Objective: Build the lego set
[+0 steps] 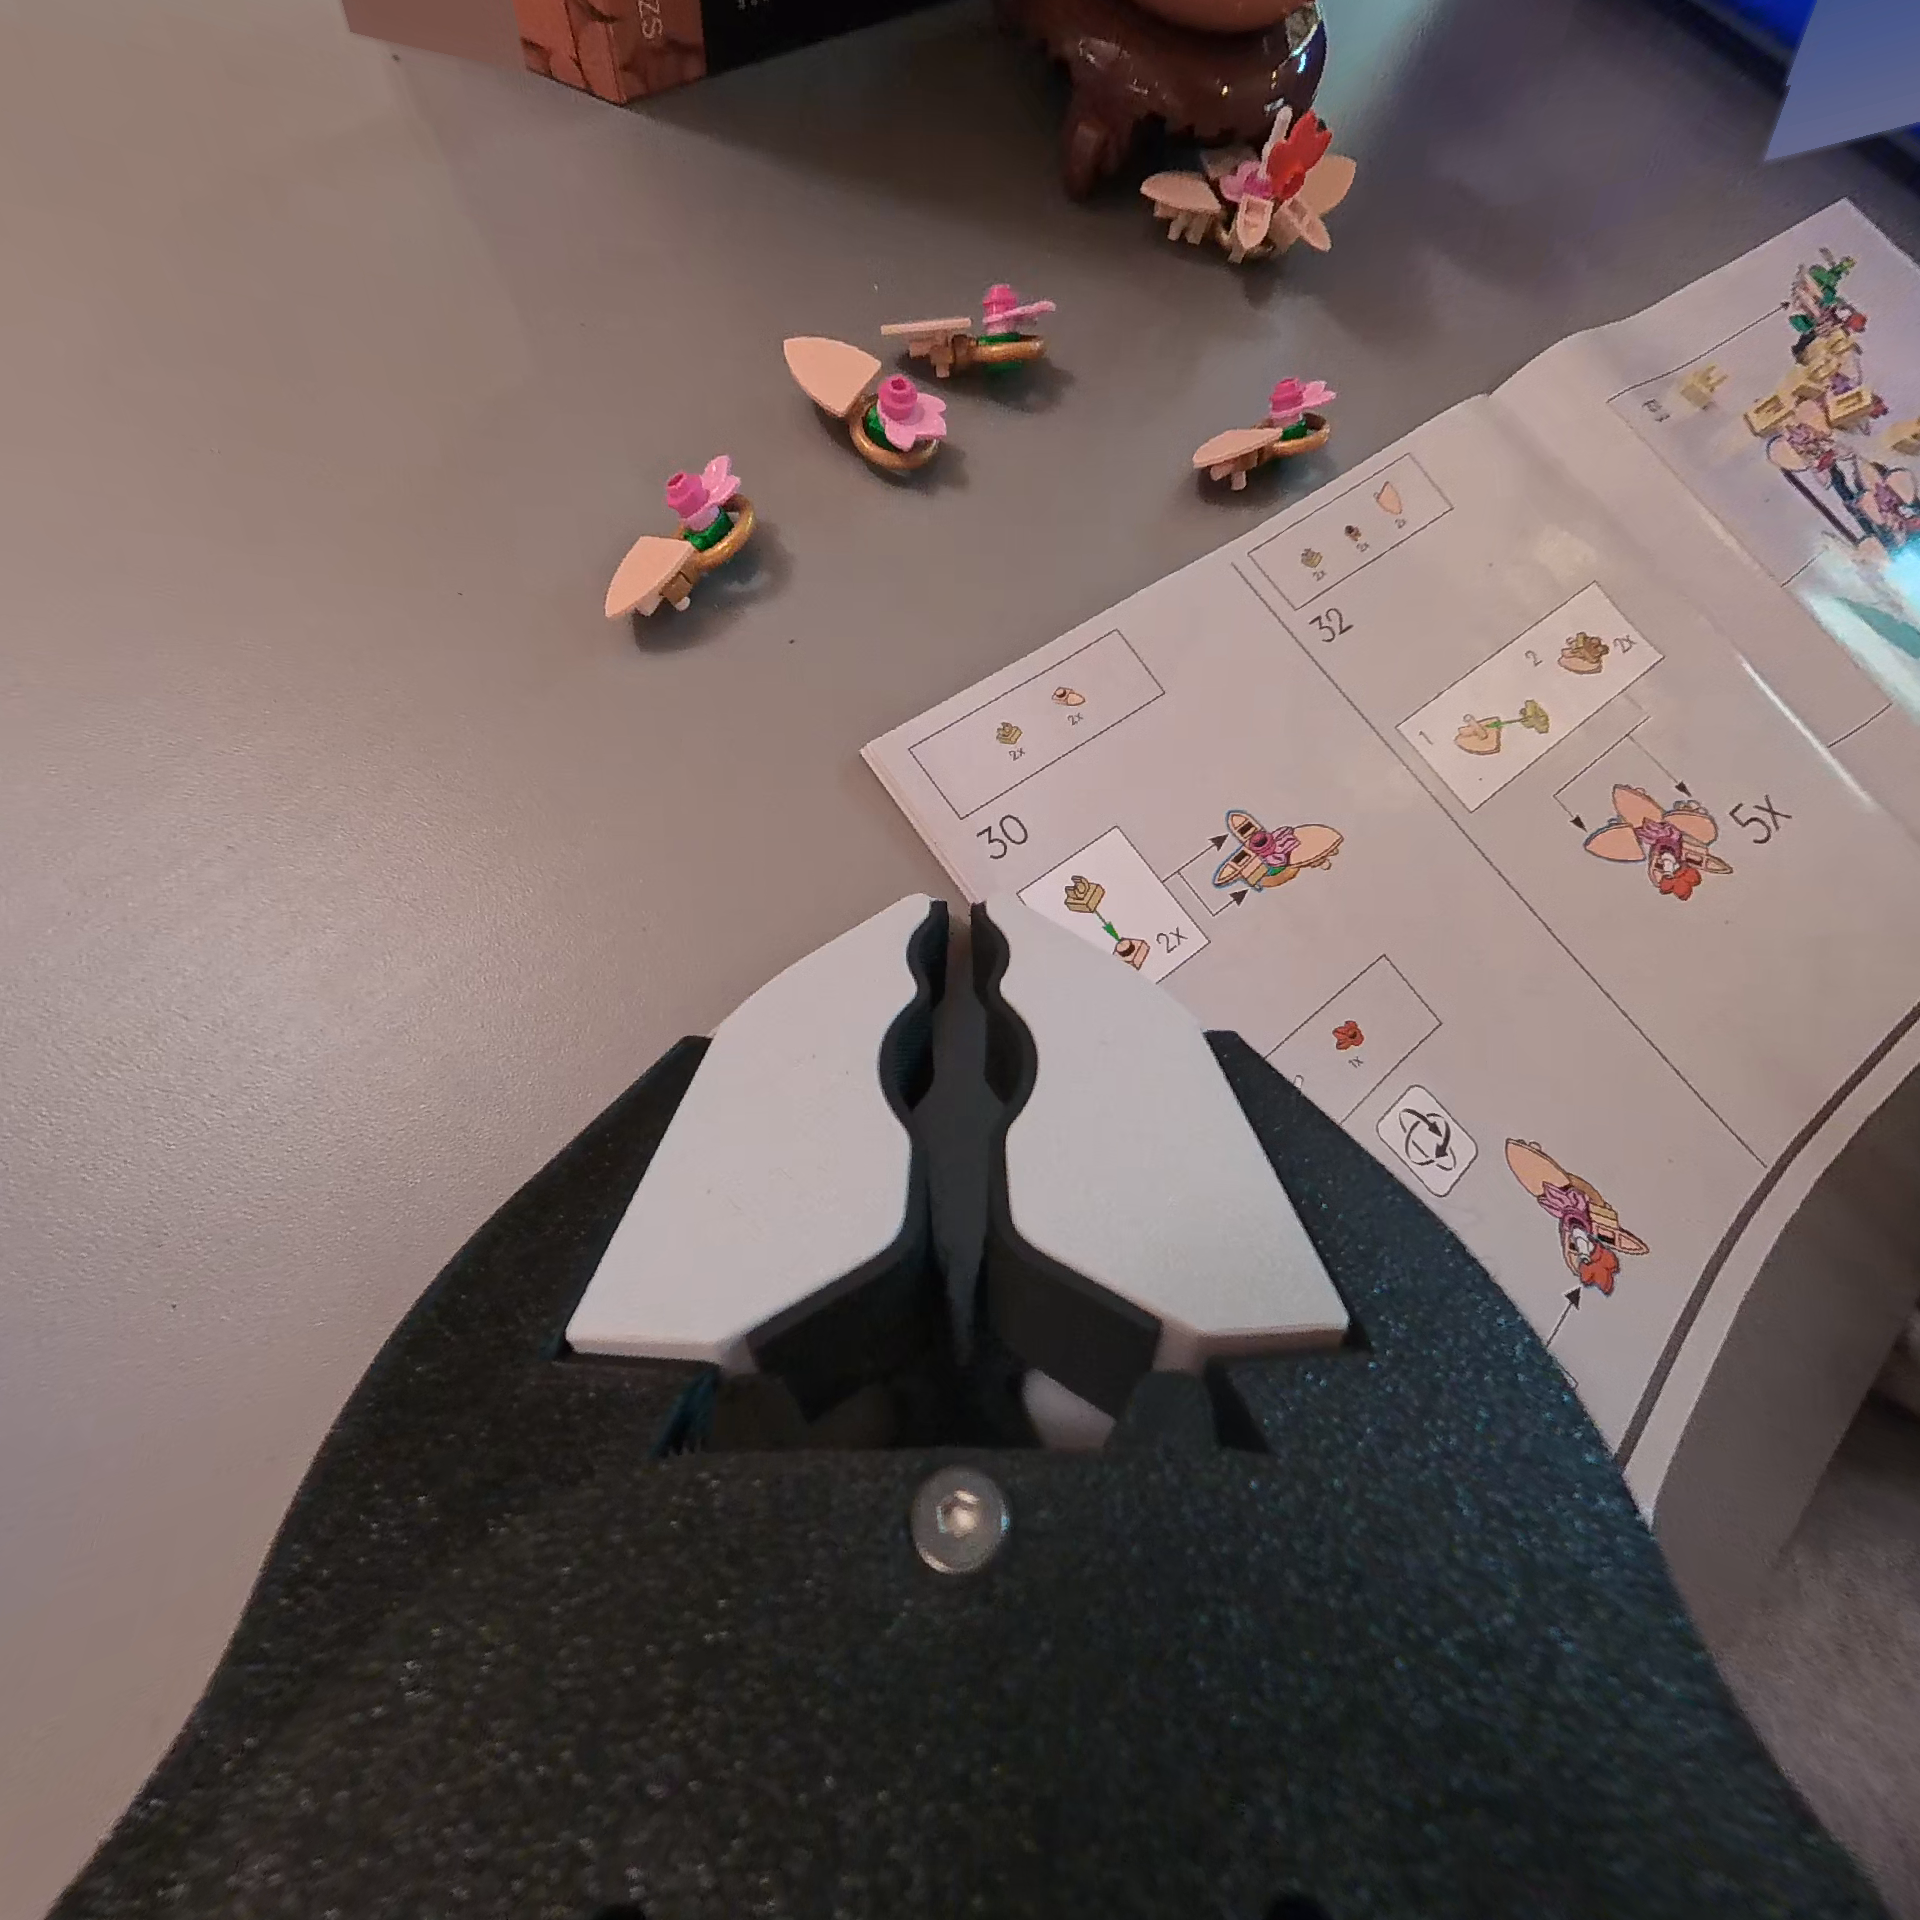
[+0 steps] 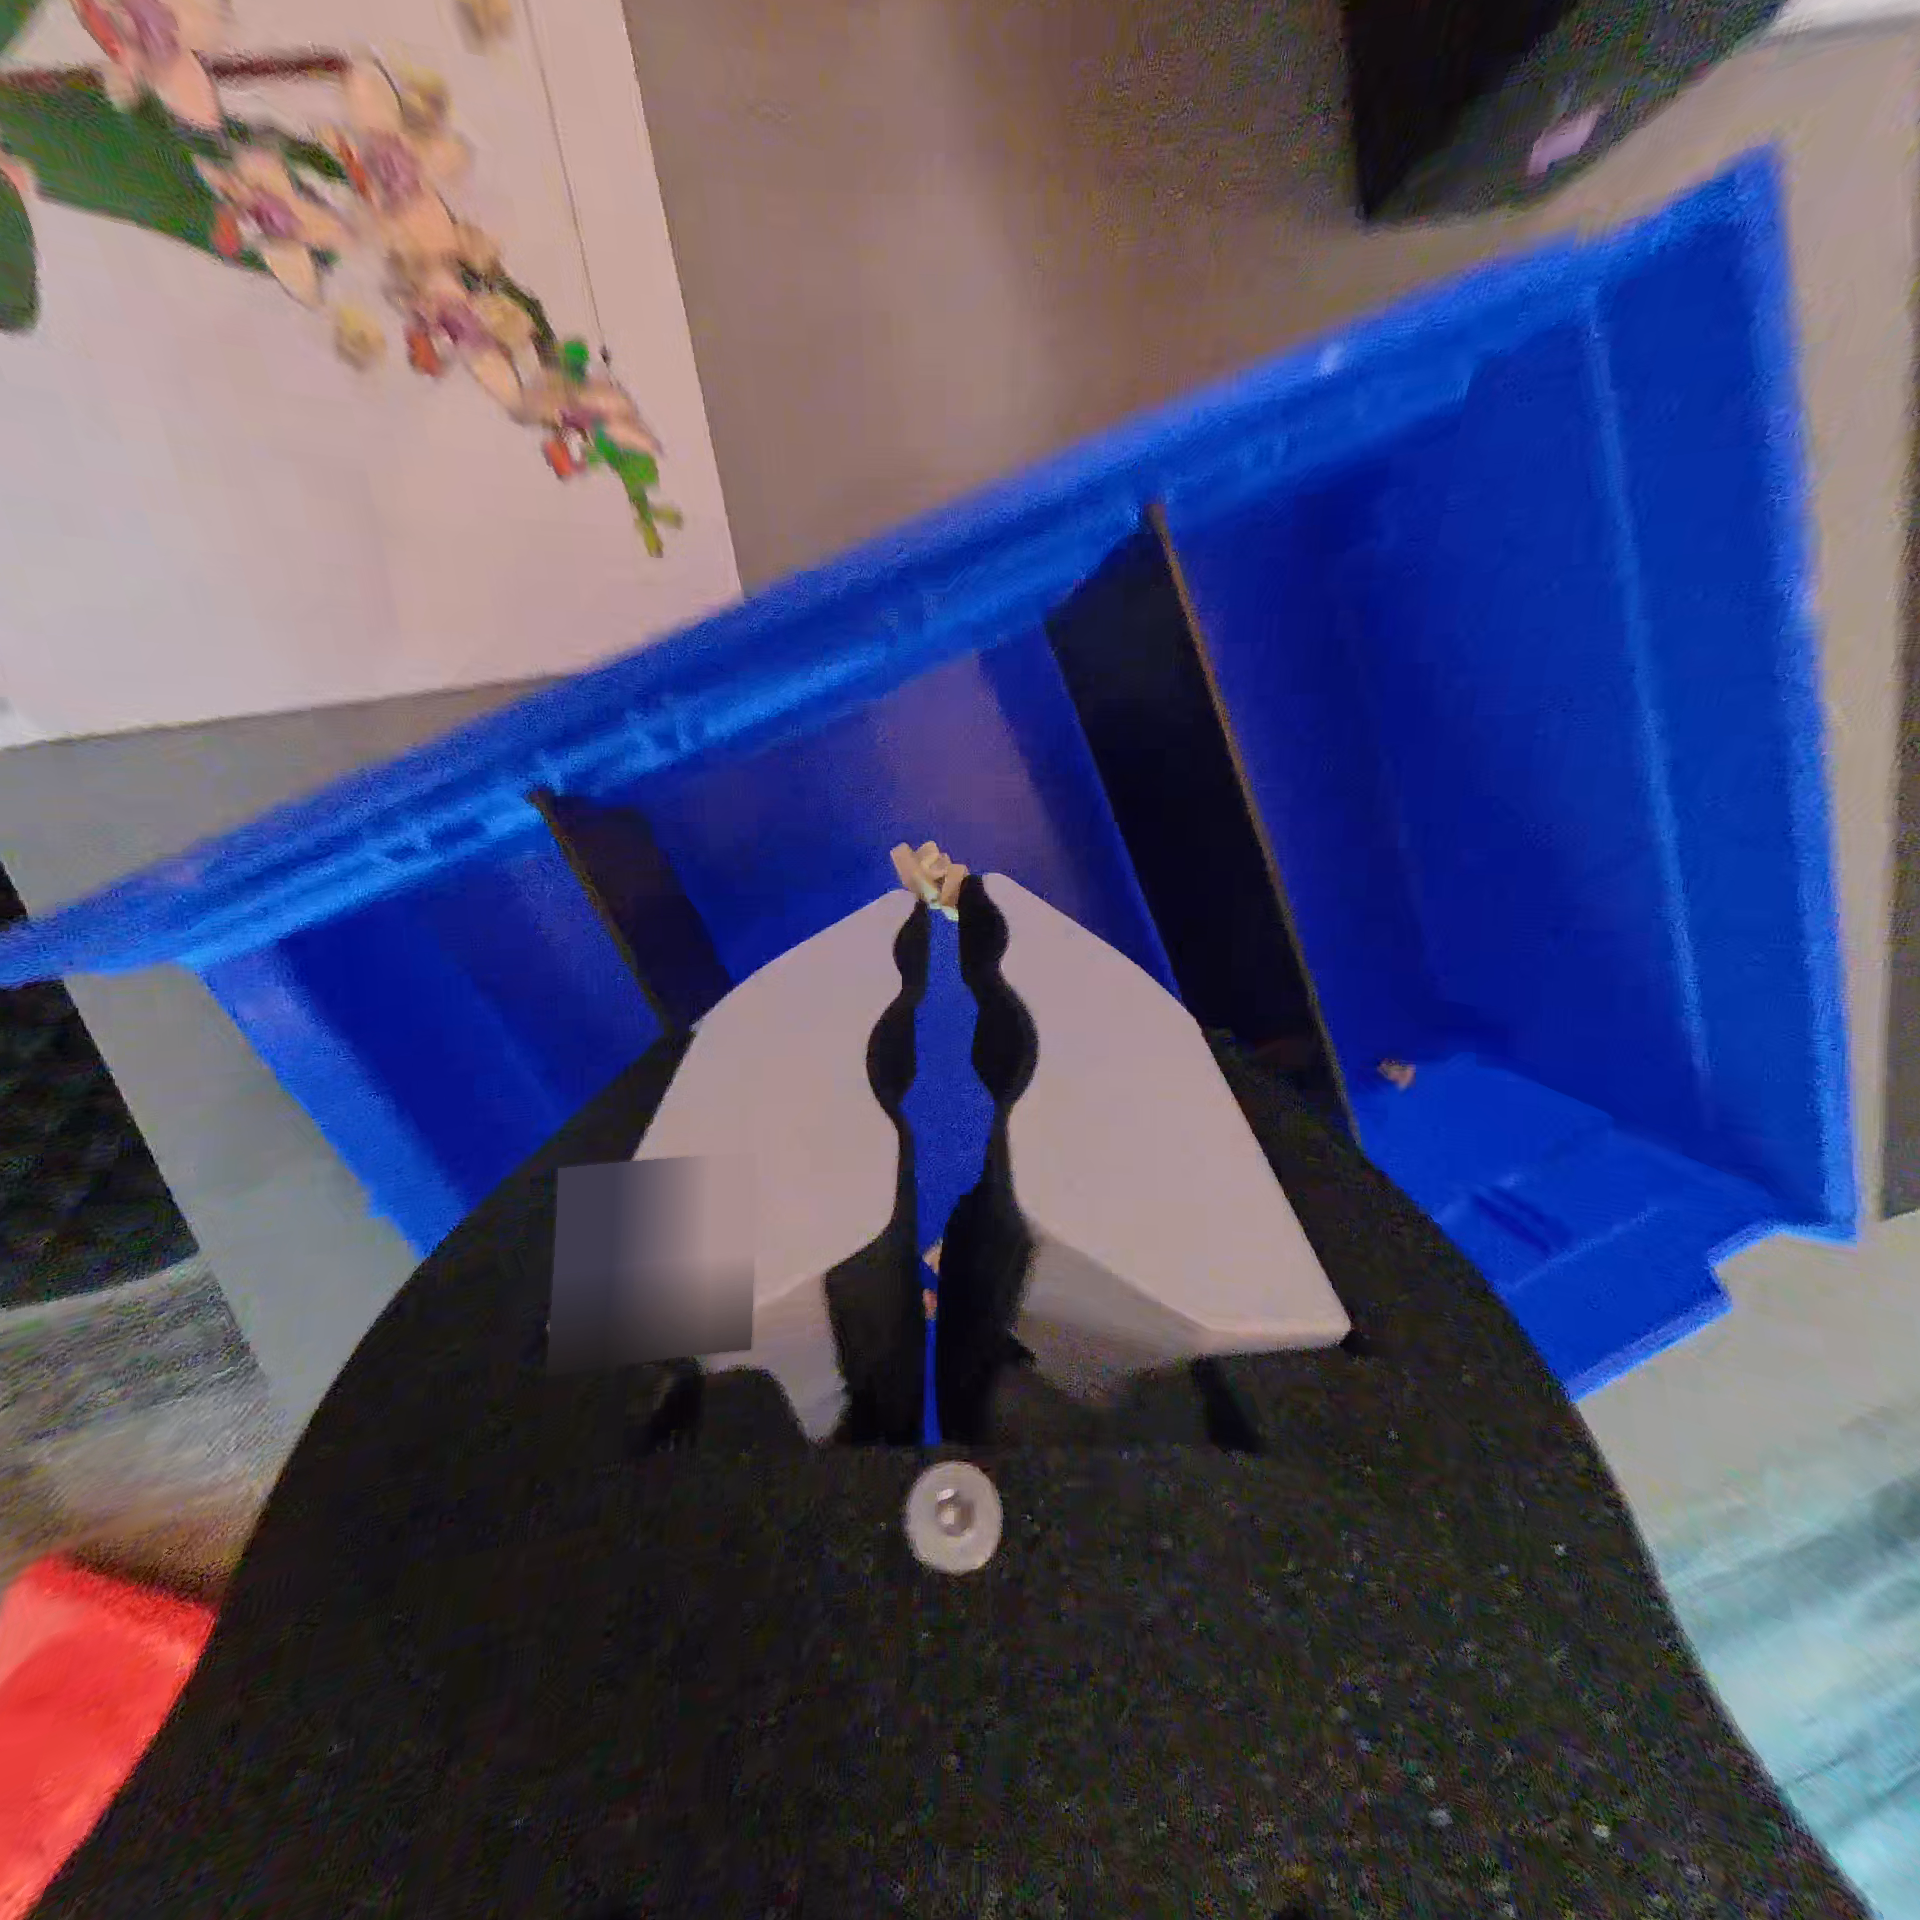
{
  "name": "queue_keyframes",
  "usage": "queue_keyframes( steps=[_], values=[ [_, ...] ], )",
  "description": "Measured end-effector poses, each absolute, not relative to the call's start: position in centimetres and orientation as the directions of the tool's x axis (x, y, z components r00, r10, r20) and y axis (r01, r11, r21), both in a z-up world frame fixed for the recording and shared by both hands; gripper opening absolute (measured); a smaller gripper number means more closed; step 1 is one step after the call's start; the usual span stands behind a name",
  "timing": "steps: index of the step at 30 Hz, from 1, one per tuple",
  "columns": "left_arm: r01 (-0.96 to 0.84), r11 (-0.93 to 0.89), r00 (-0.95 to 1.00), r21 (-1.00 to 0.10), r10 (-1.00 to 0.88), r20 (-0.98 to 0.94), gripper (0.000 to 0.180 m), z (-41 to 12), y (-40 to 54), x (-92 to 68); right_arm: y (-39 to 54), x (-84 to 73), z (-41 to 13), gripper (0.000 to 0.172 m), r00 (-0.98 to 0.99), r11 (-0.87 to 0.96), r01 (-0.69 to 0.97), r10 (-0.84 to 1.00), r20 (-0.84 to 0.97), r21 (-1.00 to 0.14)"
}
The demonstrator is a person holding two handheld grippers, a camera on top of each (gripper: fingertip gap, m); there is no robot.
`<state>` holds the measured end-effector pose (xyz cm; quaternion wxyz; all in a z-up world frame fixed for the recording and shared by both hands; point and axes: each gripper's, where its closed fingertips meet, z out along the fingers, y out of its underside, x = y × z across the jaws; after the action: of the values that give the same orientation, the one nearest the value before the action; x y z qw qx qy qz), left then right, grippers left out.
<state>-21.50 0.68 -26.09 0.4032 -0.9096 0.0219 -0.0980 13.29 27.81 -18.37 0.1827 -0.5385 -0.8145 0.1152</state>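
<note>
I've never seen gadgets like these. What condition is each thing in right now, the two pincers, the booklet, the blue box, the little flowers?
Left gripper: shut, nothing between its fingertips, over the grey table.
Right gripper: shut on a small tan brick piece, above the blue bin.
Instruction booklet: open, flat on the table.
Blue divided bin: open-topped, one tan piece in its right compartment.
Four small pink flower assemblies: lying apart on the table.
Larger flower assembly: partly built.

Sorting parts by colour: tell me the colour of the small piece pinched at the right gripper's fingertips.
Tan, a pale beige piece, clearest in the right wrist view against the blue bin.
</note>
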Motion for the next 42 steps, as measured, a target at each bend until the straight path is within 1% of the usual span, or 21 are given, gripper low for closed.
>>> queue_keyframes(
  steps=[3, 7, 8, 9, 11, 12, 14, 15, 16, 18, 20, 22, 25, 27, 29, 31, 33, 35, 37, 39, 42],
  values=[
    [0.037, -0.674, 0.98, -0.738, -0.119, 0.158, 0.004, -26.1, 0.7, -21.5, 25.4, 10.9, -15.6, 0.005, -0.357, 0.457, 0.759, 0.888, 0.29, -0.465],
    [0.032, -0.673, 0.981, -0.739, -0.121, 0.153, 0.004, -26.1, 0.7, -21.5, 21.4, 8.0, -12.5, 0.004, -0.293, 0.463, 0.658, 0.884, 0.364, -0.594],
    [0.031, -0.673, 0.981, -0.739, -0.122, 0.152, 0.005, -26.1, 0.7, -21.5, 20.7, 7.4, -11.9, 0.005, -0.253, 0.456, 0.654, 0.884, 0.394, -0.603],
    [0.028, -0.673, 0.981, -0.739, -0.122, 0.149, 0.004, -26.1, 0.7, -21.5, 20.0, 7.0, -11.7, 0.004, -0.212, 0.449, 0.673, 0.878, 0.428, -0.587],
    [0.023, -0.672, 0.982, -0.74, -0.122, 0.141, 0.004, -26.1, 0.7, -21.5, 17.9, 6.4, -12.9, 0.004, -0.14, 0.402, 0.739, 0.877, 0.46, -0.541],
    [0.019, -0.672, 0.983, -0.74, -0.122, 0.136, 0.004, -26.1, 0.7, -21.5, 16.7, 6.1, -14.6, 0.005, -0.118, 0.356, 0.777, 0.893, 0.435, -0.52],
    [0.016, -0.672, 0.983, -0.741, -0.123, 0.134, 0.004, -26.1, 0.7, -21.5, 15.9, 6.3, -18.3, 0.005, -0.083, 0.299, 0.85, 0.888, 0.452, -0.433],
    [0.018, -0.672, 0.983, -0.74, -0.124, 0.136, 0.004, -26.1, 0.7, -21.4, 16.0, 6.5, -19.9, 0.005, -0.052, 0.265, 0.874, 0.885, 0.463, -0.408],
    [0.02, -0.672, 0.982, -0.74, -0.125, 0.14, 0.004, -26.1, 0.7, -21.4, 15.6, 6.7, -21.5, 0.005, -0.035, 0.223, 0.891, 0.902, 0.43, -0.395],
    [0.026, -0.673, 0.98, -0.739, -0.128, 0.152, 0.004, -26.1, 0.7, -21.4, 14.8, 6.4, -23.3, 0.005, 0.027, 0.137, 0.889, 0.937, 0.347, -0.437],
    [0.029, -0.674, 0.978, -0.738, -0.132, 0.159, 0.004, -26.1, 0.6, -21.3, 14.1, 6.2, -24.1, 0.005, 0.071, 0.072, 0.864, 0.963, 0.261, -0.498],
    [0.029, -0.674, 0.977, -0.738, -0.135, 0.162, 0.004, -26.1, 0.6, -21.3, 13.8, 6.2, -24.6, 0.006, 0.104, 0.012, 0.852, 0.976, 0.192, -0.524],
    [0.022, -0.674, 0.979, -0.739, -0.137, 0.154, 0.004, -26.1, 0.7, -21.2, 14.0, 6.3, -24.9, 0.011, 0.121, -0.003, 0.849, 0.975, 0.189, -0.528],
    [0.017, -0.673, 0.979, -0.739, -0.139, 0.148, 0.004, -26.1, 0.7, -21.2, 13.8, 6.1, -25.2, 0.017, 0.111, 0.0, 0.849, 0.978, 0.178, -0.529],
    [0.013, -0.673, 0.979, -0.74, -0.142, 0.146, 0.004, -26.1, 0.7, -21.2, 13.6, 5.9, -25.1, 0.021, 0.113, -0.003, 0.838, 0.979, 0.169, -0.545],
    [0.013, -0.673, 0.979, -0.739, -0.143, 0.148, 0.004, -26.1, 0.7, -21.2, 14.1, 5.8, -24.3, 0.024, 0.139, 0.0, 0.817, 0.971, 0.196, -0.576],
    [0.012, -0.673, 0.979, -0.74, -0.143, 0.146, 0.004, -26.1, 0.7, -21.2, 14.5, 5.4, -22.4, 0.024, 0.184, 0.006, 0.741, 0.96, 0.212, -0.671],
    [0.009, -0.673, 0.979, -0.74, -0.144, 0.143, 0.004, -26.1, 0.7, -21.1, 14.9, 5.0, -19.7, 0.031, 0.252, 0.012, 0.594, 0.947, 0.2, -0.805],
    [0.005, -0.671, 0.98, -0.742, -0.146, 0.138, 0.005, -26.0, 0.7, -21.1, 15.4, 5.6, -17.0, 0.036, 0.336, 0.019, 0.438, 0.924, 0.183, -0.899],
    [-0.005, -0.648, 0.985, -0.762, -0.136, 0.109, 0.006, -25.6, 0.8, -21.4, 15.3, 6.5, -14.9, 0.037, 0.386, 0.024, 0.318, 0.91, 0.153, -0.948],
    [-0.021, -0.558, 0.995, -0.83, -0.096, 0.039, 0.011, -23.7, 0.9, -22.1, 14.1, 6.7, -13.1, 0.04, 0.364, 0.004, 0.141, 0.93, 0.055, -0.99]
  ],
)
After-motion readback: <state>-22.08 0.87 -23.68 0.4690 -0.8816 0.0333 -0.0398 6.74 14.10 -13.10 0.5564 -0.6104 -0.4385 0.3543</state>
